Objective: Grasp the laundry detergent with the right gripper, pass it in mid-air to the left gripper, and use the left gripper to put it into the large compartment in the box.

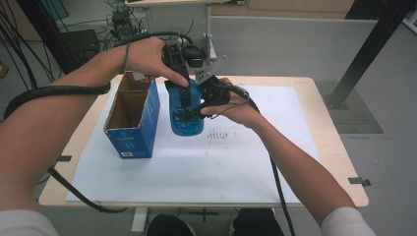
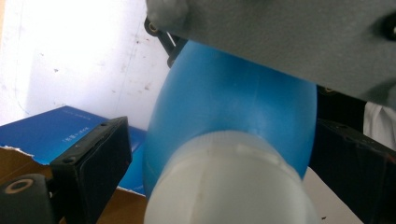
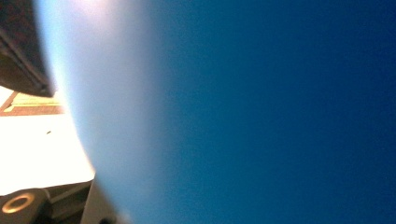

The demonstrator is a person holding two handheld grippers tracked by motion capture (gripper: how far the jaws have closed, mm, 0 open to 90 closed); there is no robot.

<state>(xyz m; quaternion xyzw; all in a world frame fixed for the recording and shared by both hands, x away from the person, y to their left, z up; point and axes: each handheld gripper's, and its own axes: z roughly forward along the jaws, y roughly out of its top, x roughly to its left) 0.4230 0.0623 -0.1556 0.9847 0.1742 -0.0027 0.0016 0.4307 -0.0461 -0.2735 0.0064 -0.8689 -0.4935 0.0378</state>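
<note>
From the high view, a blue plastic bottle (image 1: 186, 115) stands upright near the middle of the white paper sheet (image 1: 206, 162) that covers the pale wooden table (image 1: 339, 162), with both grippers crowded onto it. The left gripper (image 1: 183, 101) comes down from above and behind, the right gripper (image 1: 199, 109) from the side — their black bodies overlap, so this view does not separate jaw from jaw.

The left gripper view fills that in: it looks down the bottle's length, the white screw cap (image 2: 226, 184) nearest the lens and the blue shoulder swelling beyond it. One black jaw stands well clear at the left, the other at the right; the jaws are spread on either side of the neck, and no pad visibly presses on it. The right gripper view is pressed so close that the bottle (image 3: 261, 112) is a blur of blue; its jaws are drawn in tight, clamping the bottle's body.

Just left of the bottle stands an open-topped blue cardboard box (image 1: 133, 123), its torn brown rim up, a narrow gap between the two. To the right and toward the person the sheet lies open, with only faint pencil marks (image 1: 221, 135) nearby. The far table edge runs close behind the grippers.

The bottle's long axis is near vertical, cap up, tilted slightly toward the left gripper.
</note>
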